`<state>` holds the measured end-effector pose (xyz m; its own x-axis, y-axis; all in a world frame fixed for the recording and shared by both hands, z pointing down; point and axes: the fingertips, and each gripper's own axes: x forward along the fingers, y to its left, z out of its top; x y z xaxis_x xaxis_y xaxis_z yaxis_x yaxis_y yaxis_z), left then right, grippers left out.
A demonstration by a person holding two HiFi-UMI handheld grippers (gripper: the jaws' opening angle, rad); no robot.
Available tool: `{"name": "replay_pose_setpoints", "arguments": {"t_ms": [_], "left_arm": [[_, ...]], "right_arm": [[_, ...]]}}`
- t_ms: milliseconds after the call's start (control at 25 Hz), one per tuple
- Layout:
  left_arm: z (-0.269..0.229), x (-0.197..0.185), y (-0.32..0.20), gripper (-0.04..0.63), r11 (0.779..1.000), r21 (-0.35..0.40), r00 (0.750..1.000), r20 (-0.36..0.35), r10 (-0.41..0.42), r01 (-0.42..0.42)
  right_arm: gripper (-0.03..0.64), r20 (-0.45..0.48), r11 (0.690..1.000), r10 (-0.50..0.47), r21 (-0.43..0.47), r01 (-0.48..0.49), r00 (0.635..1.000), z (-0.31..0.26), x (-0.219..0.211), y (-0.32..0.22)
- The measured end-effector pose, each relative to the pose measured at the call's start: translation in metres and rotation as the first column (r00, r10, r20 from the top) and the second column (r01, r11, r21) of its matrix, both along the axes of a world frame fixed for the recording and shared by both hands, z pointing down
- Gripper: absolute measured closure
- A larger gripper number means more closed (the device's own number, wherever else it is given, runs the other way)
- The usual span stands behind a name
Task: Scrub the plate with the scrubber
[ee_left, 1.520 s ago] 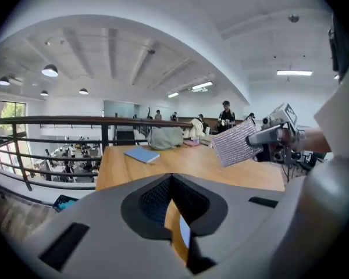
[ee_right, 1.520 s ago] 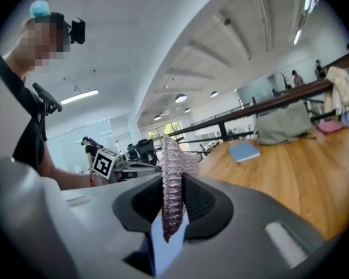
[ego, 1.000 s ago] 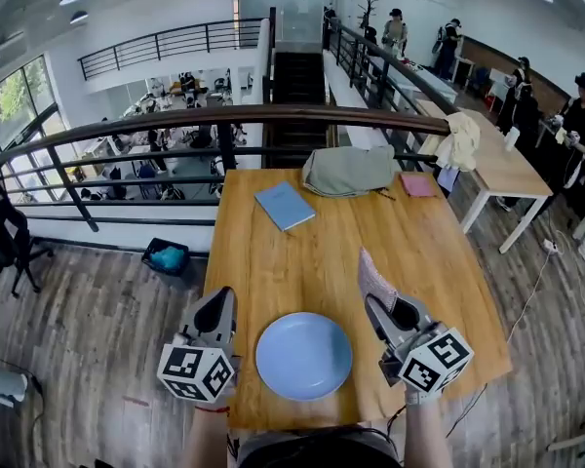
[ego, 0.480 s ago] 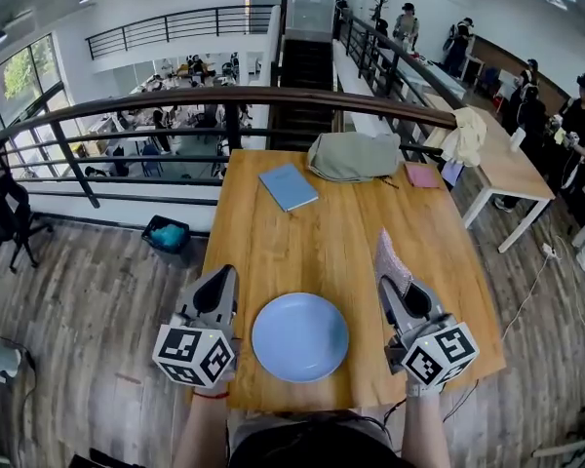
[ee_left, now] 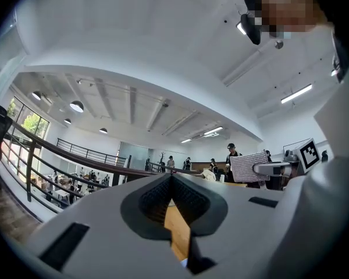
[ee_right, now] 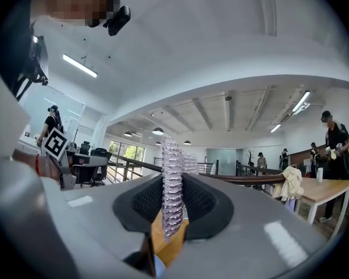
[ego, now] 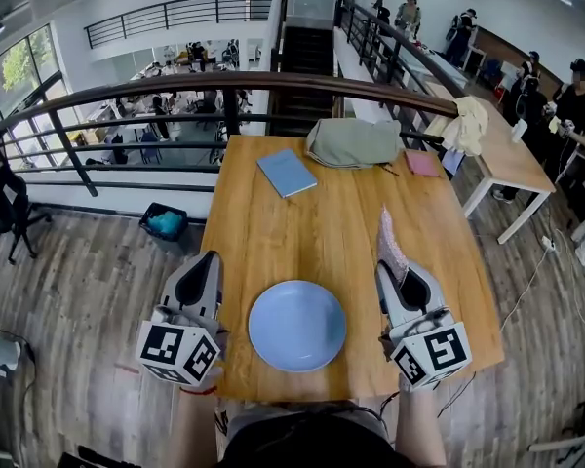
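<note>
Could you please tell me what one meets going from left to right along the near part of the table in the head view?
The left gripper → blue plate → right gripper, clamped on the scrubber.

Left tongs [ego: 211, 259] closed, right tongs [ego: 390, 279] clamped

The plate [ego: 297, 326] lies on the counter [ego: 322, 232] close to its near edge, between the two grippers. The left hand-held gripper [ego: 212, 256] sits just left of the plate, at the counter's left edge. The right hand-held gripper [ego: 386, 273] sits just right of it, with the scrubber [ego: 391, 245] standing on edge between its jaws and reaching toward the far side. On the far half lies a notebook [ego: 287, 173], left of centre. A bundle of cloth [ego: 353, 142] rests to its right at the far edge, and a small pad [ego: 420, 163] lies right of the bundle. A railing [ego: 224, 84] runs behind the counter, and a second table [ego: 507, 164] stands off to the right.
</note>
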<state>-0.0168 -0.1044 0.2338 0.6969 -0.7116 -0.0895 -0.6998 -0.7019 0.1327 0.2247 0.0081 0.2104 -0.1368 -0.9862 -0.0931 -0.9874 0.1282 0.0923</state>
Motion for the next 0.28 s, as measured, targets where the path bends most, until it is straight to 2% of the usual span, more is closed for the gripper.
{"name": "replay_pose_setpoints", "arguments": {"t_ms": [120,280], "left_arm": [[-0.007,0.002,0.002,0.598,1.0,0.009,1.0,0.007,0.009,-0.009],[-0.012,0.002,0.001,0.599,1.0,0.003,1.0,-0.008,0.021,-0.021]], "right_arm": [[0.532,0.02,1.0,-0.016,0.02,0.015,1.0,-0.005,-0.003,0.0],[0.532,0.0,0.997,-0.046,0.062,0.046,0.999,-0.015,-0.014,0.002]]}}
